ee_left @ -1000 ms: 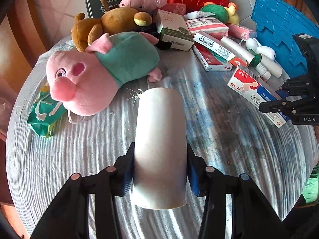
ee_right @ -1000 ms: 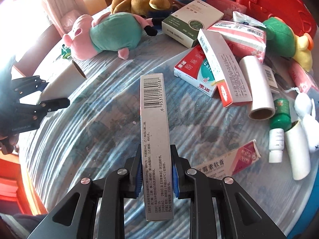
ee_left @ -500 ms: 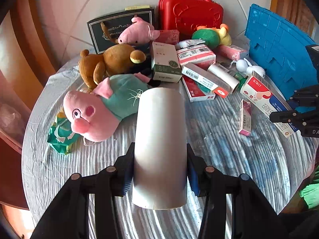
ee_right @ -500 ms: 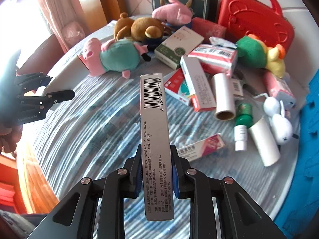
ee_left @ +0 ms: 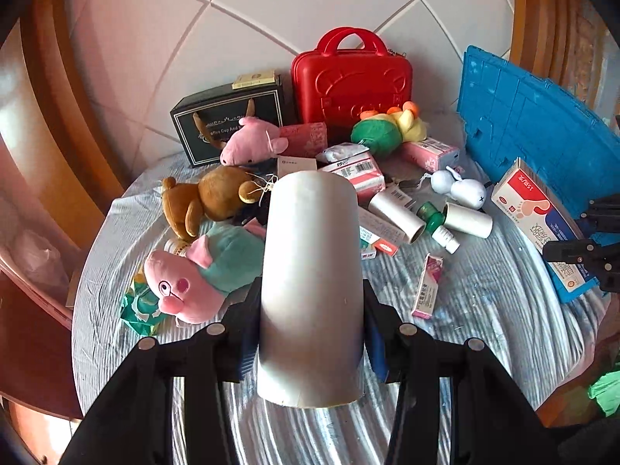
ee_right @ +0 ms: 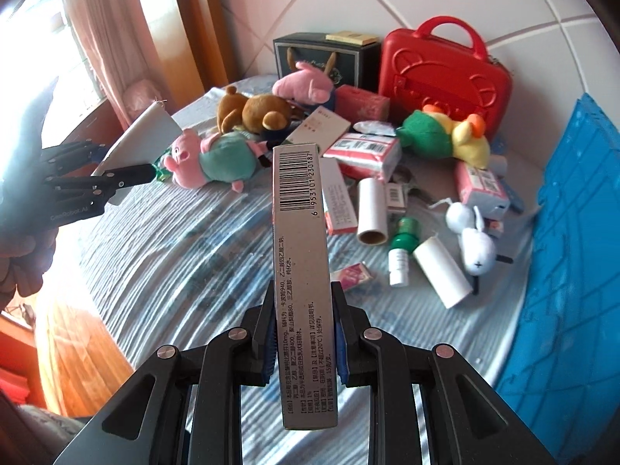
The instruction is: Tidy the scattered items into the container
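My left hand-held gripper [ee_left: 310, 333] clamps a white paper roll [ee_left: 312, 283]; my right hand-held gripper [ee_right: 303, 339] clamps a grey barcoded carton [ee_right: 302, 271] above the worktop [ee_right: 186, 255].

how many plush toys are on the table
5: pink-and-teal pig at the left, brown bear behind it, small pink pig by the black box, green-yellow duck by the red case, white bunny near the blue crate. More may be hidden.

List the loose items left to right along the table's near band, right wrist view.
Pig plush → white paper roll → green-capped bottle → second paper roll → white rabbit toy → blue crate.
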Available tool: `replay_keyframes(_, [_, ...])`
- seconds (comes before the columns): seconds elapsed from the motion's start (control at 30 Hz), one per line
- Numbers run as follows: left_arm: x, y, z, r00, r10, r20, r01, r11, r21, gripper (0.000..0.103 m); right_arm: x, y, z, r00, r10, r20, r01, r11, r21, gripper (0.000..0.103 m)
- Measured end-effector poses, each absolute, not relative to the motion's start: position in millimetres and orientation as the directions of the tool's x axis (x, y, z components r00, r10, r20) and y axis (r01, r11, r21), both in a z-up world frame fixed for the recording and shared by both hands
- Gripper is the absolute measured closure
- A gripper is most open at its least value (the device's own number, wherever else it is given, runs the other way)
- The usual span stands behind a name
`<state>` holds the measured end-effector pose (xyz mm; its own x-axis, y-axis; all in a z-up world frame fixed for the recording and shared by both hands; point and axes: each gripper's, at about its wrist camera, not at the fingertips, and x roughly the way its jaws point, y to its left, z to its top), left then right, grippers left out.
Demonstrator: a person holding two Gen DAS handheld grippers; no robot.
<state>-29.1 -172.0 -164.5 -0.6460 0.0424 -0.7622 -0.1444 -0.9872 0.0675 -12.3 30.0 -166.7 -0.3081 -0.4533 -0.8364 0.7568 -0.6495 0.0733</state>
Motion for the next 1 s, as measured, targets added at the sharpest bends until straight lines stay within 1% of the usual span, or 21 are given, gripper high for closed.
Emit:
replay_keyframes(0.27, [-26, -121, -118, -0.693, 0.04, -0.72, -0.165, -0.981, 0.103, 0.058, -6, 74, -124, -0.346, -0.484, -0.804, 0.749, -0.658, 0.075, 0.08])
replay_keyframes(0.53, [-25, -75, -70, -0.732, 0.065, -0.678, -0.184, -0.977, 0.105, 0.058, -12, 122, -84, -0.395, -0.517, -0.76, 0.721, -0.687, 0.092, 0.08])
replay_keyframes(0.7, [-24, -42, -39, -0.758, 0.084, -0.647, -0.21, -0.97, 0.121, 0.058, -13, 152, -54, -0.457, -0.53, -0.714, 0.708, -0.703, 0.068, 0.08])
replay_keyframes(1.0, [-35, 31, -3, -0.778, 0.128, -0.615, -0.28, -0.947, 0.157, 0.058, -18, 221, -3, -0.529, -0.577, -0.622, 0.667, -0.736, 0.116, 0.08])
